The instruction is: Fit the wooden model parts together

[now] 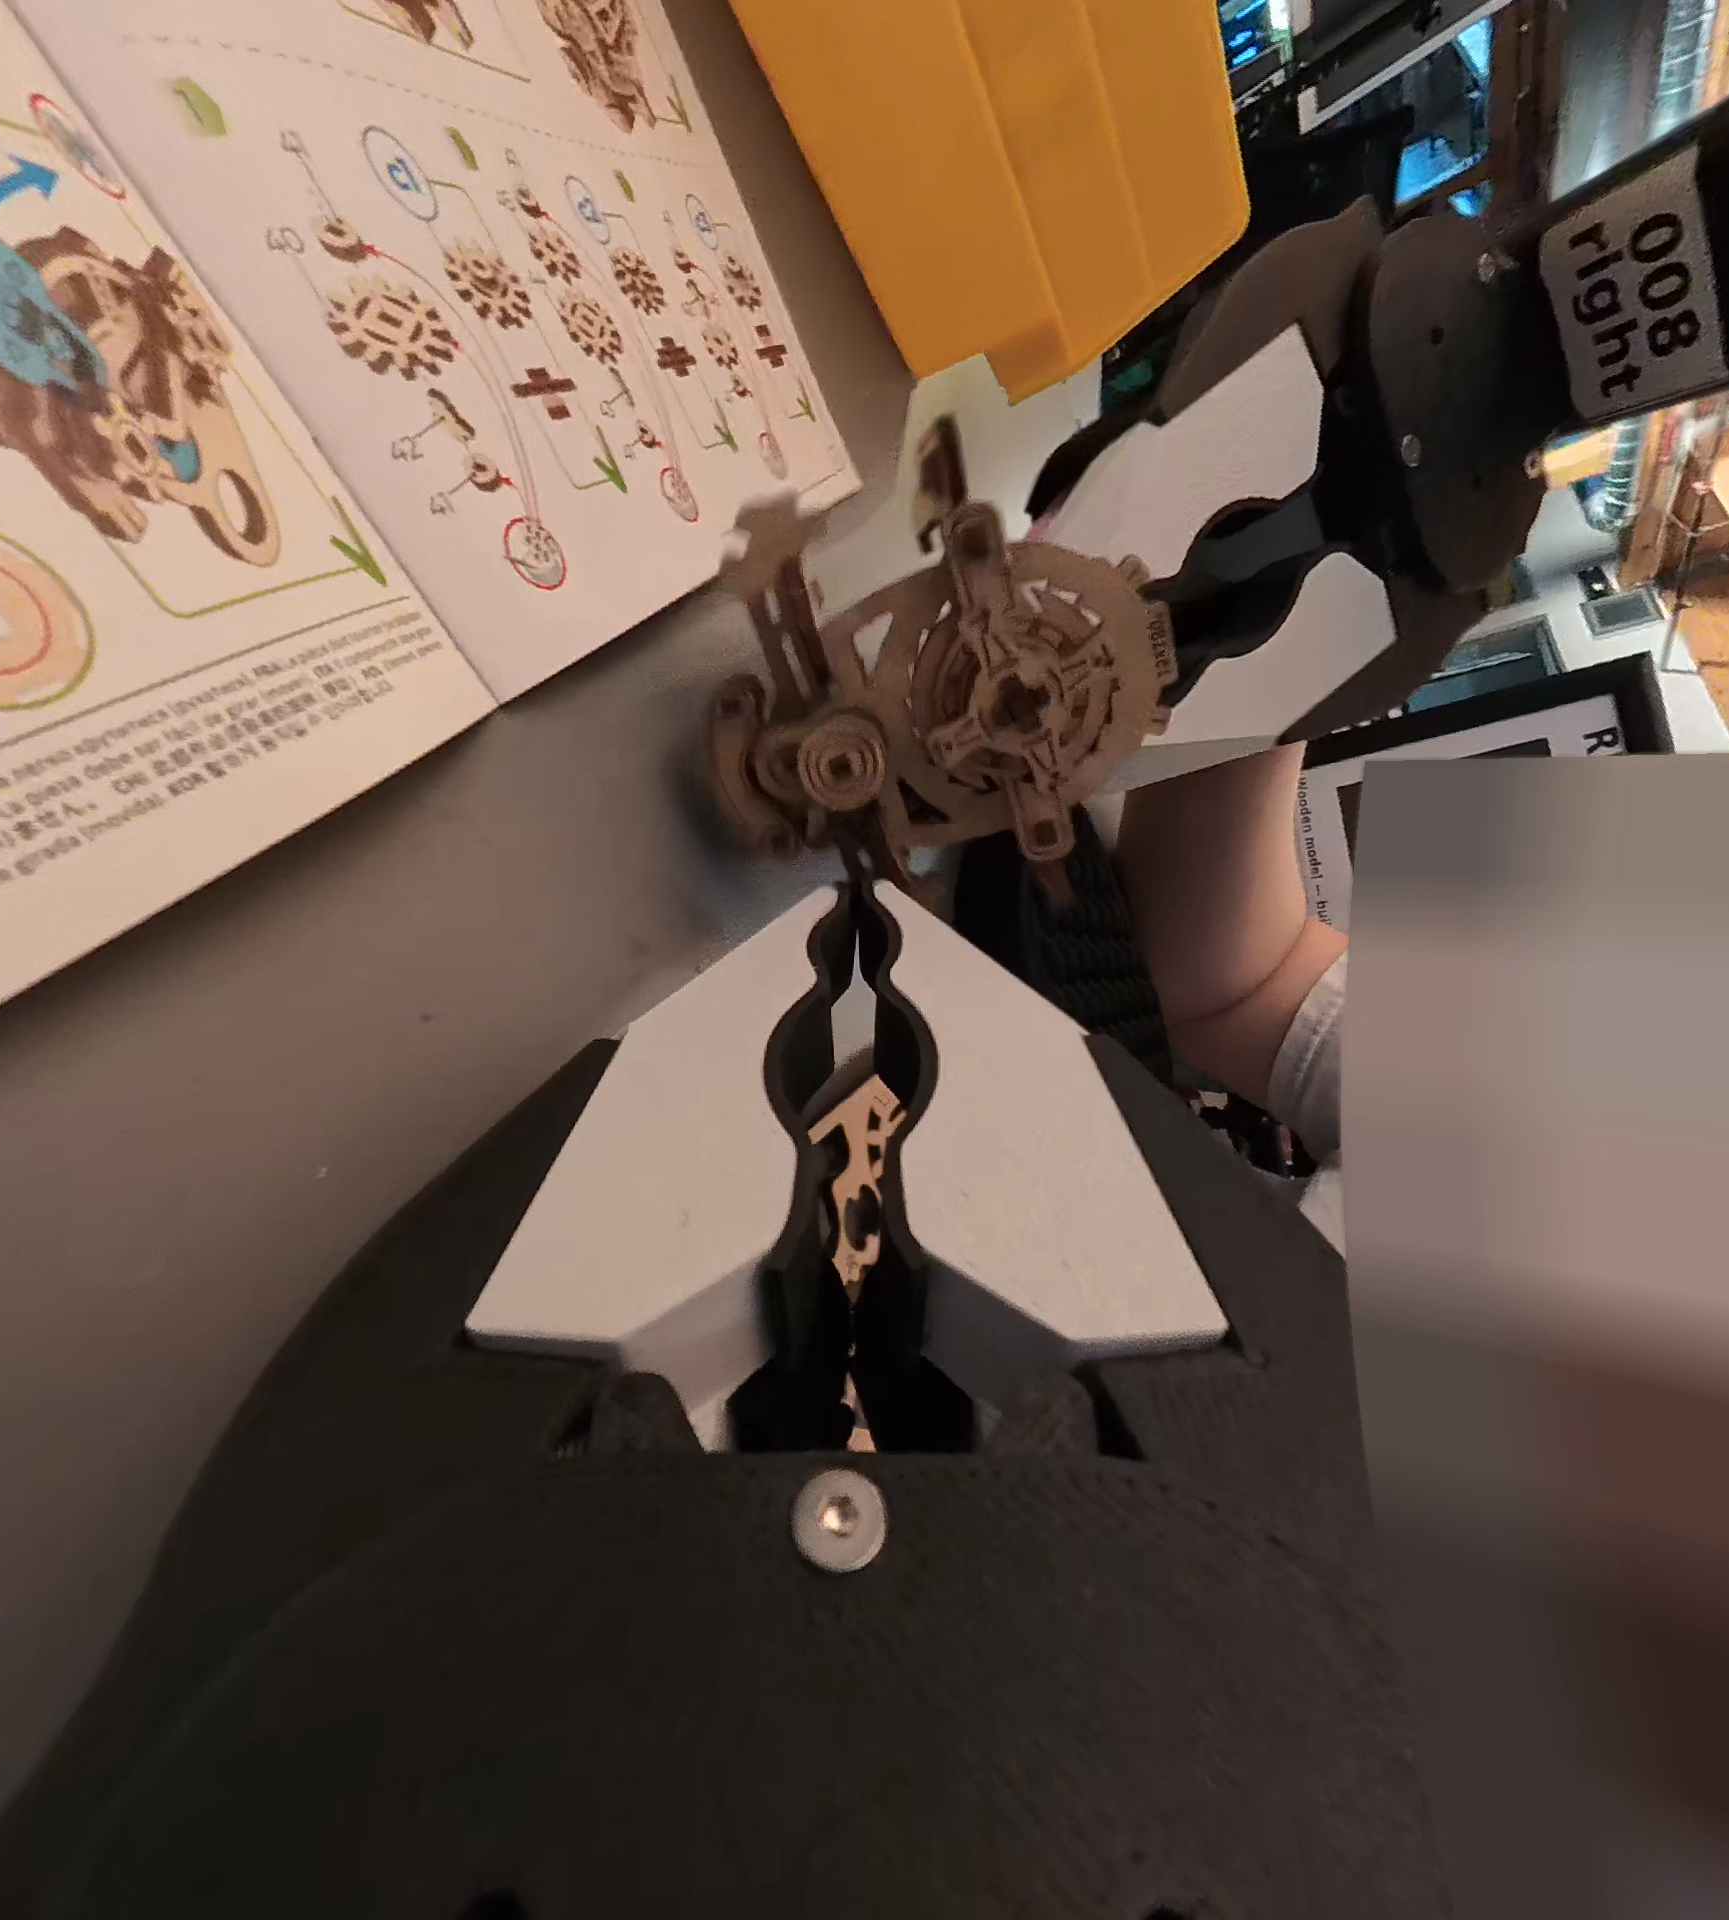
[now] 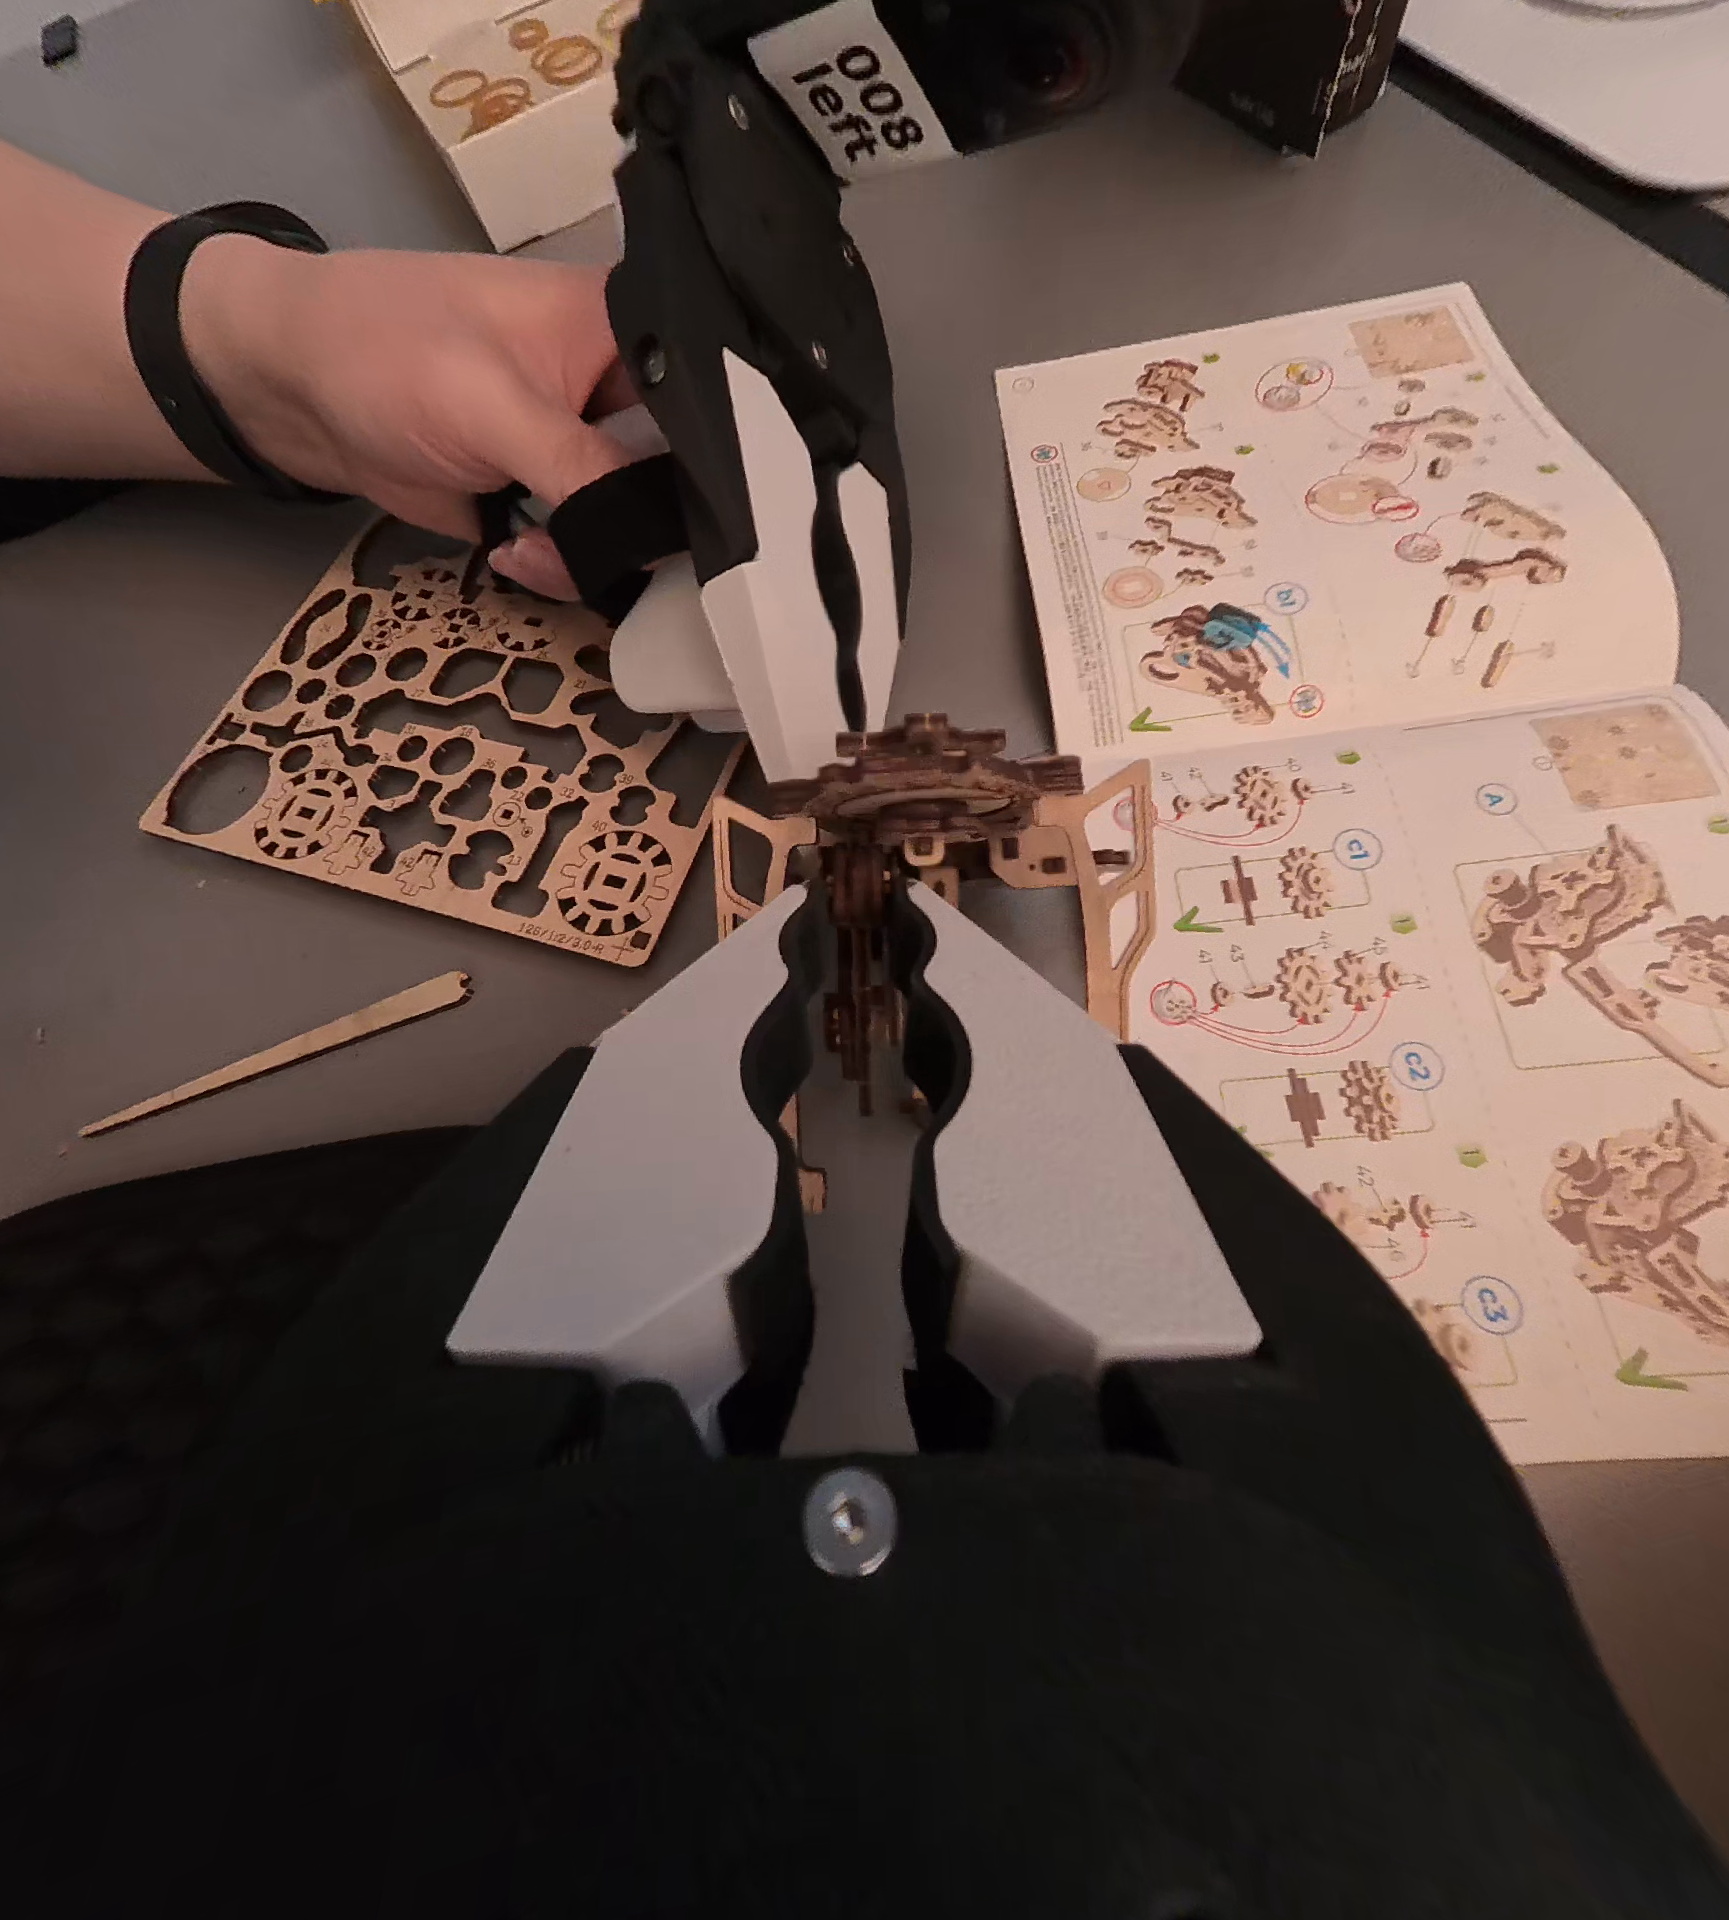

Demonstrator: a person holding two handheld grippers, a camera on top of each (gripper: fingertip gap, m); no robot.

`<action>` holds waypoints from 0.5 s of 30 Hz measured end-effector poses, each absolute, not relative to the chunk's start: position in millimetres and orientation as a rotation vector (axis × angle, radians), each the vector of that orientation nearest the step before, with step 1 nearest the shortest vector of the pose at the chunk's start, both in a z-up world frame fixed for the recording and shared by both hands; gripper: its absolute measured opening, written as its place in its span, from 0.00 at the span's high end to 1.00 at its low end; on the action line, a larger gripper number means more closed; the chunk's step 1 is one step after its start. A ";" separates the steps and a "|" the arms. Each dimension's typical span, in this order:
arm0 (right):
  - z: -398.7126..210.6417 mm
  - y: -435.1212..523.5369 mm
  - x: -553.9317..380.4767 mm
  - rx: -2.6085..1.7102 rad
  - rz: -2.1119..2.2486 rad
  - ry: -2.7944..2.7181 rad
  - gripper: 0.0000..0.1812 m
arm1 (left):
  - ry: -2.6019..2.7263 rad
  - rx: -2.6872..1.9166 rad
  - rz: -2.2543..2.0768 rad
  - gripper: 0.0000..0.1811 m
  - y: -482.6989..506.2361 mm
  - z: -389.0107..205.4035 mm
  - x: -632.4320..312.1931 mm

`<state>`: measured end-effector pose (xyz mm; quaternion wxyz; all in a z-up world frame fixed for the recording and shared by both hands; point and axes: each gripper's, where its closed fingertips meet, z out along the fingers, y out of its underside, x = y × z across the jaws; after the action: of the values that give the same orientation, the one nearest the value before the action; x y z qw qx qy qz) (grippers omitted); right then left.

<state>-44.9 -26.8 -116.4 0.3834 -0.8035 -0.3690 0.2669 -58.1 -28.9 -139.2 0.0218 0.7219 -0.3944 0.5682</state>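
The left wrist view is showing the round wooden model (image 1: pixel 985 686) face on, with its ring, spokes and a small hub, held up above the grey table (image 1: pixel 216 1091). The left tool (image 1: pixel 858 902) is closing its fingers together just under the model, the tips seeming to pinch a thin dark tab at its lower edge, though the contact is blurred. Only this view is showing a yellow bin (image 1: pixel 995 166) at the far side.

The right wrist view is looking at the model (image 2: pixel 917 790) edge on. The right tool (image 2: pixel 855 904) is clamping on the model's stacked lower part, its fingers a little apart around the wood. The left tool (image 2: pixel 855 696) is coming in from the far side, fingers together, tips touching the model's top edge. A hand (image 2: pixel 403 384) with a black wristband is gripping that tool.

Only this view is showing the punched-out wooden sheet (image 2: pixel 424 769) lying flat to the left, a thin wooden pick (image 2: pixel 278 1049) nearer, and a pale wooden frame (image 2: pixel 1109 883) under the model. The open instruction booklet (image 2: pixel 1411 935) is filling the right side, leaving bare table at the near left.
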 end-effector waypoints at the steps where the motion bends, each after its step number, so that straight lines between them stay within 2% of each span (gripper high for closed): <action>1: -114.9 -22.9 -41.7 -2.042 0.635 -0.925 0.94 | -1.220 2.211 1.779 1.00 -30.8 -136.5 -56.8; 15: -118.6 -19.2 -28.6 -2.118 0.751 -0.780 0.95 | -1.229 2.349 1.703 1.00 -15.0 -143.7 -59.6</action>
<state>-28.6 -19.2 -118.6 0.3723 -0.8264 -0.3045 0.2930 -59.6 -15.0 -143.7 -0.0047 0.7456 -0.3899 0.5405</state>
